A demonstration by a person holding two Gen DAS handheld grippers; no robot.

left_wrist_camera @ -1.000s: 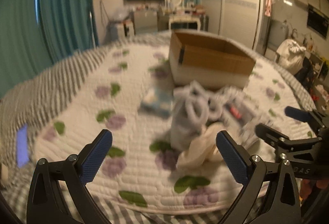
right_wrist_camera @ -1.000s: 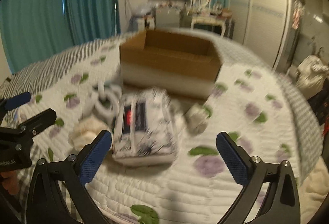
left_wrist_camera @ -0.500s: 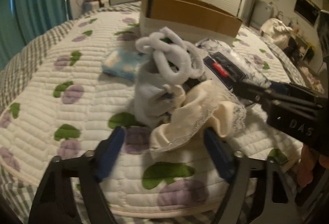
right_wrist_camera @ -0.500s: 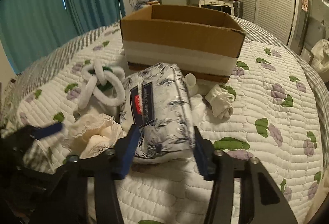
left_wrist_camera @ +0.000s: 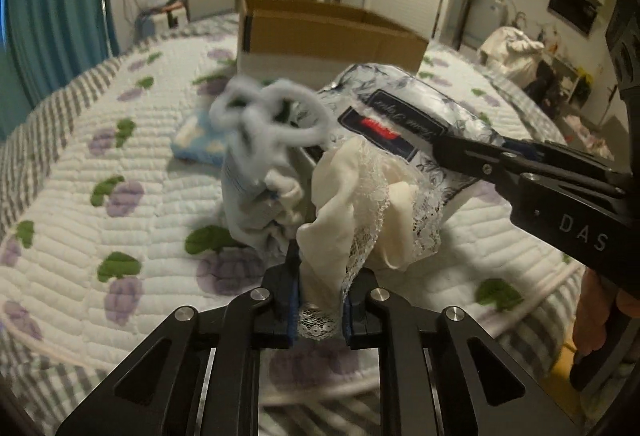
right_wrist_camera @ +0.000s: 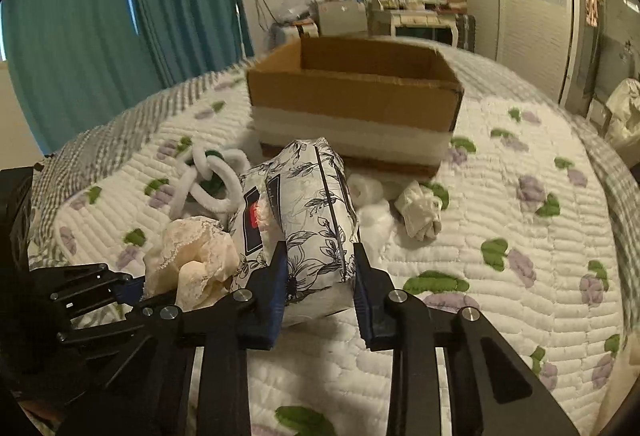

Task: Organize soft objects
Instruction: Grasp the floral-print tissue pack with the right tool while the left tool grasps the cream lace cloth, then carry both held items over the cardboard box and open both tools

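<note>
My left gripper (left_wrist_camera: pixel 319 306) is shut on a cream lace-trimmed cloth (left_wrist_camera: pixel 360 204), bunched up just above the quilt. My right gripper (right_wrist_camera: pixel 320 284) is shut on a tissue pack (right_wrist_camera: pixel 312 204) in floral black-and-white wrap, squeezing its near end. From the left wrist view that pack (left_wrist_camera: pixel 408 116) lies behind the cloth with the right gripper's arm across it. The cream cloth (right_wrist_camera: pixel 192 256) sits left of the pack in the right wrist view. An open cardboard box (right_wrist_camera: pixel 356 92) stands behind them on the bed.
A white looped plush piece (right_wrist_camera: pixel 212 180) on a pale cloth (left_wrist_camera: pixel 256 196), a blue packet (left_wrist_camera: pixel 200 144), a rolled white sock (right_wrist_camera: pixel 420 212) and white fluff (right_wrist_camera: pixel 364 188) lie on the flowered quilt (right_wrist_camera: pixel 520 276). Teal curtains and furniture stand beyond the bed.
Both grippers moved forward and down to the pile and went from wide open to shut, the left on the cream cloth, the right on the tissue pack.
</note>
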